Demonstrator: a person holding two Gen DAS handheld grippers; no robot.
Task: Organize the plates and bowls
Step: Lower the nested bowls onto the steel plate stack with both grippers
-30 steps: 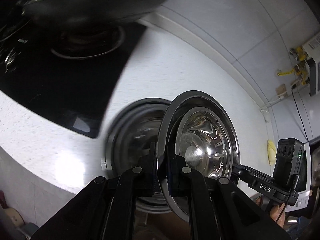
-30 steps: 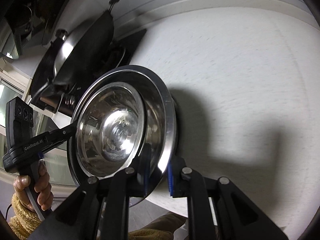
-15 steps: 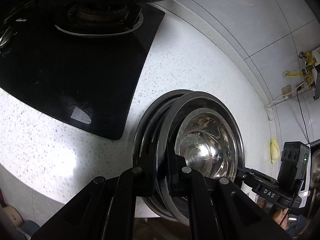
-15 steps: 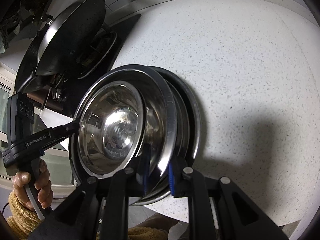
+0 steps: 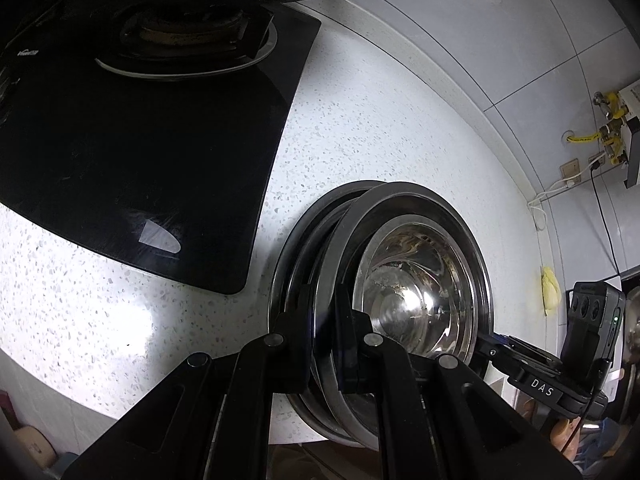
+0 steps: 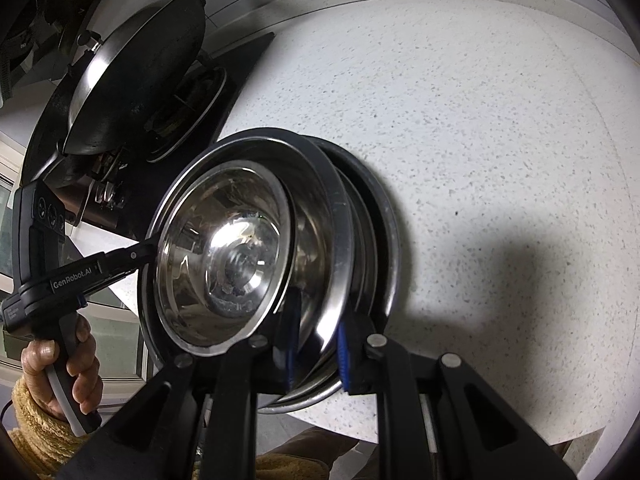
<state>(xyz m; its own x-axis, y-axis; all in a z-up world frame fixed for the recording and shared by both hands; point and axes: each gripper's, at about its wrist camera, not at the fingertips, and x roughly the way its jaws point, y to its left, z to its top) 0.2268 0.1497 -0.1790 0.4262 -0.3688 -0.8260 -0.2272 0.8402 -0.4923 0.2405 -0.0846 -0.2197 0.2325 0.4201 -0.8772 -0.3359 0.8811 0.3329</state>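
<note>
1. Left gripper [image 5: 324,320]: clamped on the rim of the steel plate [image 5: 400,200] (small bowl [image 5: 412,280] inside).
2. Right gripper [image 6: 316,344]: pads straddle the opposite rim; contact cannot be told.
3. Plate lies tilted on the plate stack [image 6: 384,240] on the speckled countertop [image 6: 480,120].

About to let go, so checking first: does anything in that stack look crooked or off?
Yes. The top plate, carrying a bowl, sits tilted and off-centre on the stacked plates, whose near edge overhangs the counter. Both tools grip its rim.
</note>
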